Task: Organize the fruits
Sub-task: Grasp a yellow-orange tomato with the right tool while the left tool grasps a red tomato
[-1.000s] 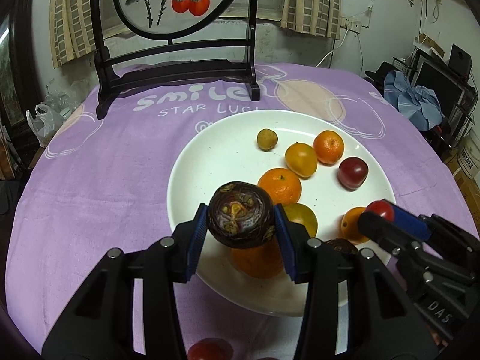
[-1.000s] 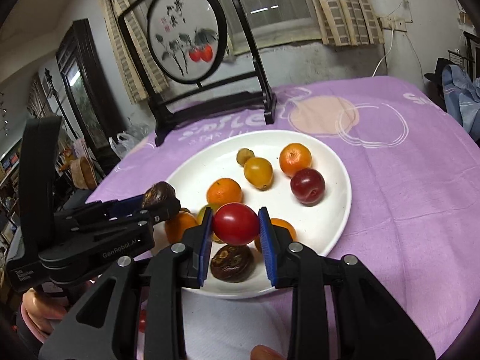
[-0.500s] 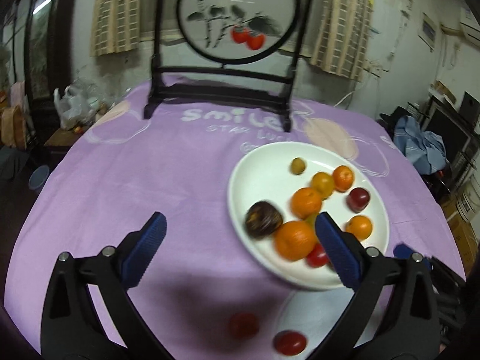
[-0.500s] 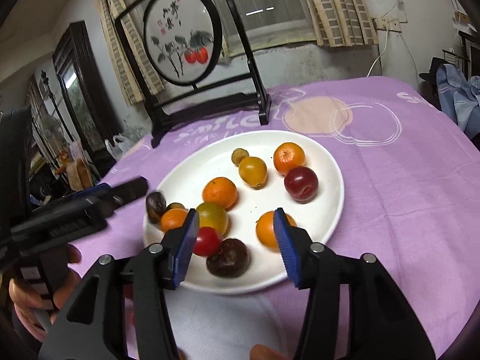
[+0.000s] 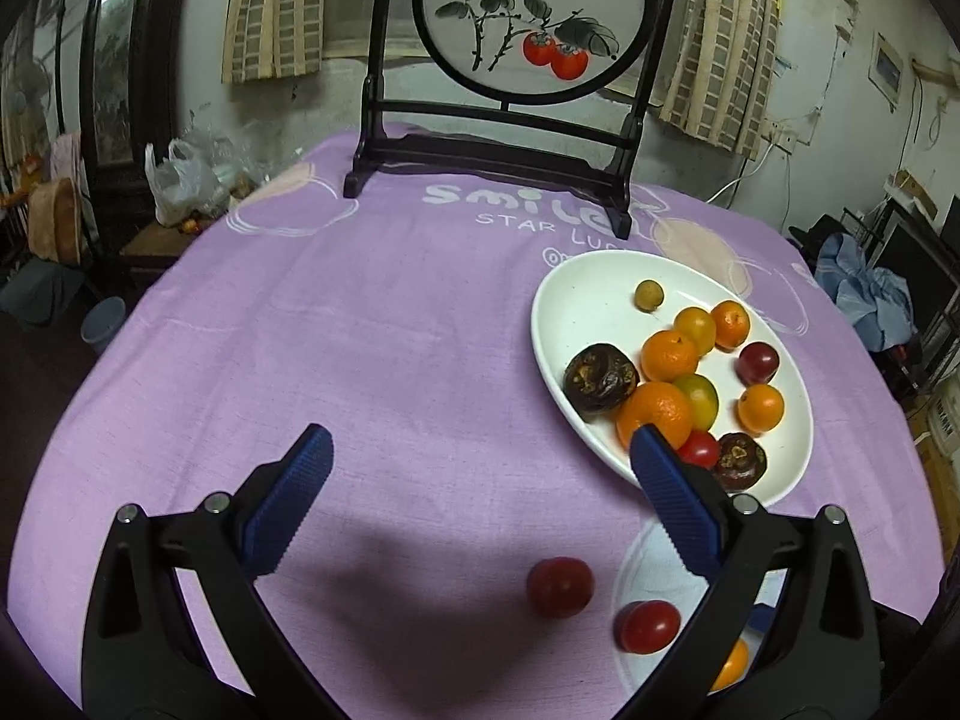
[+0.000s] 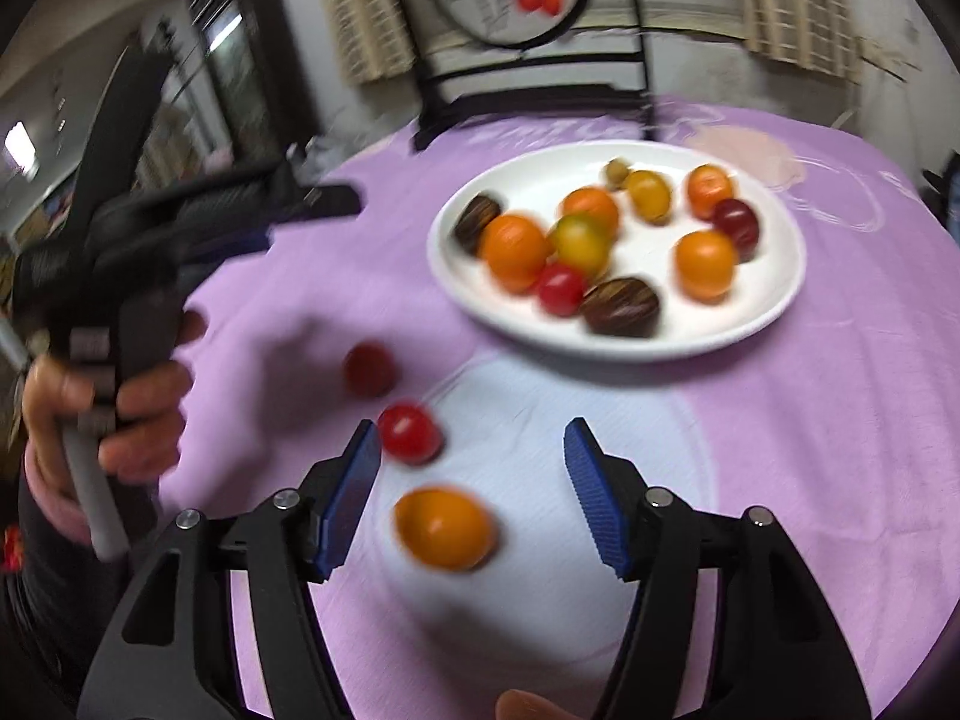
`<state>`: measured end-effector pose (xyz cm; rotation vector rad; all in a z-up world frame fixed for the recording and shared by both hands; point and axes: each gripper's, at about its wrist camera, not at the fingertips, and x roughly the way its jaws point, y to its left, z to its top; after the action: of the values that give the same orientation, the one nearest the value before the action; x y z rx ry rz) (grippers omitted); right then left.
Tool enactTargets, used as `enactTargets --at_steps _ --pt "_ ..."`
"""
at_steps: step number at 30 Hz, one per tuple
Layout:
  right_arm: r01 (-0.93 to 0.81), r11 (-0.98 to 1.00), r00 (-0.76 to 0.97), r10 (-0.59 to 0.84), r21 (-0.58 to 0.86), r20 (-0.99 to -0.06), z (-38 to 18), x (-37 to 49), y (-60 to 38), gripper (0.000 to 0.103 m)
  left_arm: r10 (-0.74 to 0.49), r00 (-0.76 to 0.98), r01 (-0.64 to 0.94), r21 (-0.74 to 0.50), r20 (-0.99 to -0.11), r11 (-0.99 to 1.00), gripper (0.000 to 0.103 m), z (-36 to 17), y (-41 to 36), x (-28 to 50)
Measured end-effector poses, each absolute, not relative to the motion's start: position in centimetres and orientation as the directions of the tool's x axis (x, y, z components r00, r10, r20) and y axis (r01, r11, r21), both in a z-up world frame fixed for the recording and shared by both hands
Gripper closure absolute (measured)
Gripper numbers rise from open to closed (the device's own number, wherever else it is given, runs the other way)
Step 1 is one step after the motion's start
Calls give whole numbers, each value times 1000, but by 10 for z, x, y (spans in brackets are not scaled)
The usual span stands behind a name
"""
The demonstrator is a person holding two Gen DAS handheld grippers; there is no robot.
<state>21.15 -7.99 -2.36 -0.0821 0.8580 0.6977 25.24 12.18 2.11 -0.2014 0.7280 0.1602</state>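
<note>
Tongs, left (image 5: 477, 501): jaws at full width, nothing between, above bare purple cloth (image 5: 360, 360).
Tongs, right (image 6: 472, 495): jaws have just been opening, partly spread, empty; loose orange fruit (image 6: 444, 528) on the cloth between and below the pads, untouched.
Loose on cloth: two red fruits (image 6: 408, 432) (image 6: 370, 369) plus that orange one, three in all, near side of the plate.
White plate (image 5: 558, 312): eleven fruits, though blur in the right view makes the count hard to confirm; two dark brown ones (image 5: 600, 381) (image 5: 739, 461), one small red (image 5: 698, 450).
Changed: dark fruit and red fruit, a second ago clamped in the tongs, now lying on the plate.
Holding left tongs: a hand (image 6: 108, 414).
Far edge: round painted screen on black stand (image 5: 531, 18); curtains behind.
</note>
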Motion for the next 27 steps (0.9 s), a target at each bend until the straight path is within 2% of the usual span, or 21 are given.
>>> enactTargets --at_steps 12,14,21,23,26,27 --pt "-640 761 428 466 105 -775 -37 199 -64 40 89 727 -210 -98 -681 973 2 18 118 253" --pt "-636 764 426 465 108 -776 -38 201 -66 48 89 726 -212 -99 -682 972 2 18 119 253" --pt "-627 771 416 453 112 -788 -42 206 -66 55 83 732 -218 -116 -676 969 2 19 123 250" --pt "-627 771 411 452 114 -792 -43 207 -66 63 50 733 -191 -134 -678 972 2 19 122 248" --pt "-628 769 416 462 121 -783 -42 207 -68 64 -64 728 -70 -167 -683 983 4 18 109 245" --pt "-623 772 422 471 130 -774 -39 207 -71 64 -92 726 -29 -164 -681 986 7 18 103 243"
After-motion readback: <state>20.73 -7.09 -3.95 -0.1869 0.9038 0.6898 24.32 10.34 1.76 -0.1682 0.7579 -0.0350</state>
